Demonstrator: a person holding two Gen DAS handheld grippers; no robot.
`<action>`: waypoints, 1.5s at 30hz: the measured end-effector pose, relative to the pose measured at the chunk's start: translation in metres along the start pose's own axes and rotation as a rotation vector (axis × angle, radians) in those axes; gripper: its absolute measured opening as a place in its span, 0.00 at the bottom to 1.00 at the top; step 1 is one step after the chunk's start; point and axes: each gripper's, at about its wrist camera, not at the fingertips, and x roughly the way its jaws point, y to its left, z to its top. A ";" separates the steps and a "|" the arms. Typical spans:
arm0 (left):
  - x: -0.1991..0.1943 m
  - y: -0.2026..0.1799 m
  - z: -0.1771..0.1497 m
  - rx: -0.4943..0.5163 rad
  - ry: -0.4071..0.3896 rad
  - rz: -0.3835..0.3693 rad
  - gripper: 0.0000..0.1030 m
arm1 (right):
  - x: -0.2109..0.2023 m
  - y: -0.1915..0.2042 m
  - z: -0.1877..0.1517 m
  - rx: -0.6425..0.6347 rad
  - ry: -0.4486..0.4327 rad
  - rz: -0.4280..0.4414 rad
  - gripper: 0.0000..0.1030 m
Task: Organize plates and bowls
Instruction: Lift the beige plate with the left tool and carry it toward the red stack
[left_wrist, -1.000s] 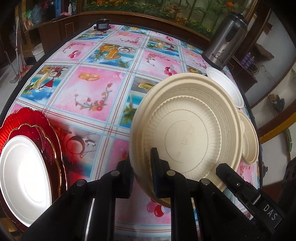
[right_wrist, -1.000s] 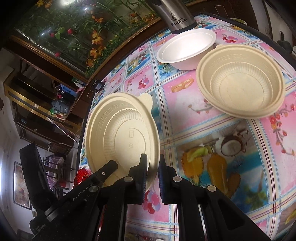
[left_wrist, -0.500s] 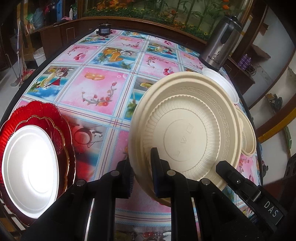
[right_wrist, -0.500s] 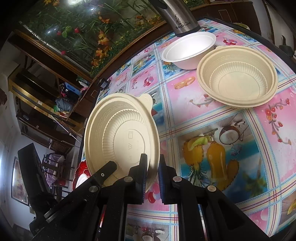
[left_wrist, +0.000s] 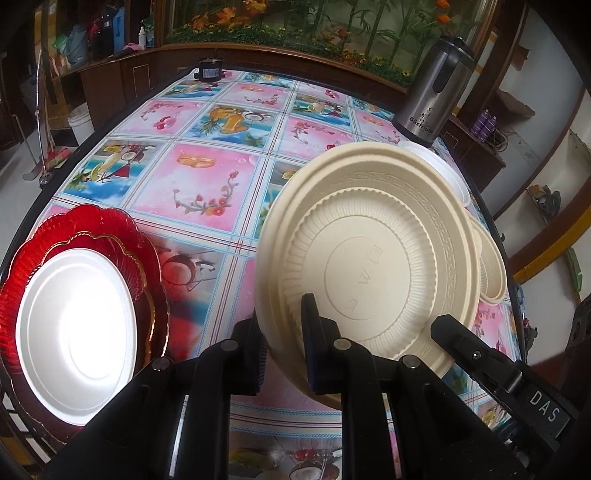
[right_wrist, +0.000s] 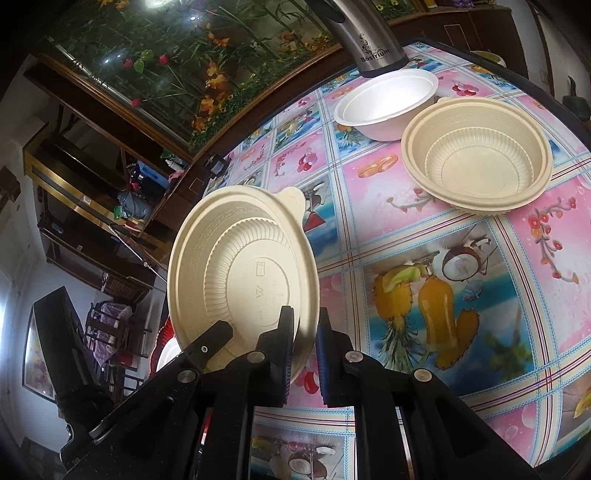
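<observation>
Both tongs (left_wrist: 282, 325) (right_wrist: 304, 332) pinch one beige bowl's (left_wrist: 369, 258) rim above the table (left_wrist: 207, 184)

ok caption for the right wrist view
Both grippers hold a beige bowl on edge above the table, near a second beige bowl and a white bowl.

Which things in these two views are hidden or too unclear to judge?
- Left wrist view: the held beige bowl hides most of the white bowl and second beige bowl.
- Left wrist view: glare washes out the white plate.
- Right wrist view: the steel flask is cut off by the top edge.
</observation>
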 end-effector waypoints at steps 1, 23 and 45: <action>-0.001 0.001 -0.001 0.000 -0.001 0.000 0.14 | 0.000 0.000 -0.001 -0.001 0.000 0.001 0.11; -0.022 0.013 -0.010 0.006 -0.058 0.040 0.15 | 0.001 0.016 -0.008 -0.049 0.005 0.030 0.11; -0.062 0.060 -0.015 -0.074 -0.138 0.074 0.15 | 0.010 0.064 -0.017 -0.154 0.031 0.101 0.11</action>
